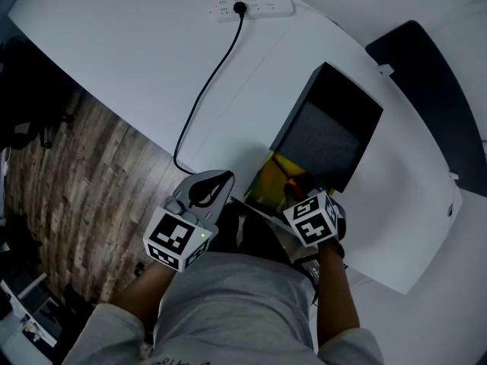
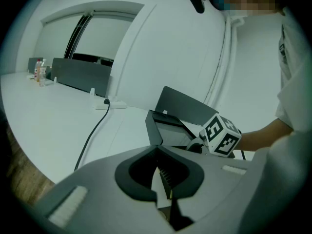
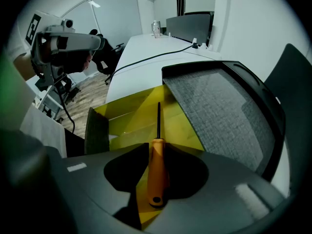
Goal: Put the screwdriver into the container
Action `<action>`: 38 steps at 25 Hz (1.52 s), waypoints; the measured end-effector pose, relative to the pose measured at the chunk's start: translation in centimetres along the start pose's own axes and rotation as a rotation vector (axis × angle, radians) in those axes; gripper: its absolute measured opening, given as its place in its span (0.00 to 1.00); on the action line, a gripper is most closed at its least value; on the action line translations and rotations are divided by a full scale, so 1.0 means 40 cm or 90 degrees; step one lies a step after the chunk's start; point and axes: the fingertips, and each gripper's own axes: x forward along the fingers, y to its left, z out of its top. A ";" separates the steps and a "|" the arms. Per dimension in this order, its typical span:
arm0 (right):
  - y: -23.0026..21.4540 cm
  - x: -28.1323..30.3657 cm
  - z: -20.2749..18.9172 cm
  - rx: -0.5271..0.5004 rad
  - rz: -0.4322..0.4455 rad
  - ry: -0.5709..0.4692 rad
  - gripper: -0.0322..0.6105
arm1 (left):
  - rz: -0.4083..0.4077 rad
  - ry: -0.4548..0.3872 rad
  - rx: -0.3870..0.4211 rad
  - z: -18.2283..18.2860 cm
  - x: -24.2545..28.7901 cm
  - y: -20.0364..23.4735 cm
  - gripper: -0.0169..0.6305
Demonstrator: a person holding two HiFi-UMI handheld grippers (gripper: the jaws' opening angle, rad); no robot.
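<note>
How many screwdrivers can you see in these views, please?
1. The orange-handled screwdriver sits between the right gripper's parted jaws, its shaft pointing into the yellow container. Others could lie hidden inside it.

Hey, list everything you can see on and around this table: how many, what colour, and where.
table: one, white, fills the upper head view
power strip: one, white, far table edge
cable: one, black, from the strip to the near edge
container: one, black, yellow inside, grey-lined lid open, before the person
screwdriver: one, orange handle, between the right tool's jaws, tip over the yellow inside
chair: one, dark, right of the table
floor: brown wood, left
left tool: one, grey, jaws together, empty, left of the container
right tool: one, grey, jaws apart, at the container
forearms: two, bare, lowest in view
</note>
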 end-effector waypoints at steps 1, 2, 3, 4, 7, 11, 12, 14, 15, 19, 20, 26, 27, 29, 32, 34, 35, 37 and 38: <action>0.001 0.000 0.000 -0.002 0.001 -0.001 0.24 | 0.002 0.000 -0.001 0.000 -0.002 -0.001 0.03; 0.002 -0.001 0.000 -0.003 0.002 -0.003 0.25 | 0.004 0.000 -0.002 -0.002 -0.004 -0.002 0.03; 0.002 -0.003 0.002 -0.004 0.002 -0.006 0.25 | 0.006 0.000 -0.002 -0.004 -0.005 -0.003 0.03; 0.001 -0.005 0.004 -0.005 0.001 -0.009 0.25 | 0.008 0.001 -0.002 -0.007 -0.006 -0.004 0.03; 0.000 -0.017 0.012 -0.006 0.001 -0.025 0.25 | 0.012 0.002 -0.001 -0.012 -0.009 -0.010 0.03; -0.002 -0.049 0.018 0.006 0.007 -0.060 0.25 | 0.010 -0.001 0.006 -0.005 -0.003 -0.038 0.03; -0.006 -0.058 0.018 0.012 0.007 -0.070 0.25 | 0.008 -0.002 0.009 -0.002 0.000 -0.047 0.03; -0.017 -0.075 0.015 0.020 0.004 -0.091 0.25 | 0.004 -0.005 0.015 0.006 0.006 -0.067 0.03; -0.023 -0.085 0.015 0.024 0.002 -0.101 0.25 | 0.002 -0.007 0.018 0.009 0.008 -0.077 0.03; -0.037 -0.136 0.003 0.051 0.000 -0.135 0.24 | -0.005 -0.008 0.028 0.013 0.016 -0.118 0.03; -0.041 -0.149 0.002 0.056 0.000 -0.146 0.24 | -0.006 -0.009 0.030 0.015 0.018 -0.127 0.03; -0.065 -0.233 0.000 0.088 -0.006 -0.218 0.16 | -0.018 -0.016 0.048 0.039 0.029 -0.185 0.03; -0.069 -0.247 0.000 0.092 -0.007 -0.229 0.14 | -0.019 -0.019 0.050 0.044 0.031 -0.193 0.03; -0.075 -0.275 0.000 0.101 -0.005 -0.254 0.08 | -0.022 -0.024 0.053 0.055 0.033 -0.208 0.03; -0.077 -0.315 0.009 0.107 0.001 -0.293 0.07 | -0.024 -0.031 0.066 0.074 0.032 -0.226 0.03; -0.070 -0.337 0.017 0.108 0.009 -0.315 0.07 | -0.026 -0.034 0.075 0.086 0.030 -0.238 0.03; -0.067 -0.349 0.020 0.111 0.014 -0.324 0.07 | -0.028 -0.036 0.078 0.091 0.030 -0.244 0.03; -0.060 -0.373 0.028 0.124 0.024 -0.345 0.07 | -0.032 -0.039 0.083 0.102 0.029 -0.254 0.03; -0.057 -0.385 0.033 0.131 0.029 -0.357 0.07 | -0.033 -0.041 0.085 0.106 0.027 -0.258 0.03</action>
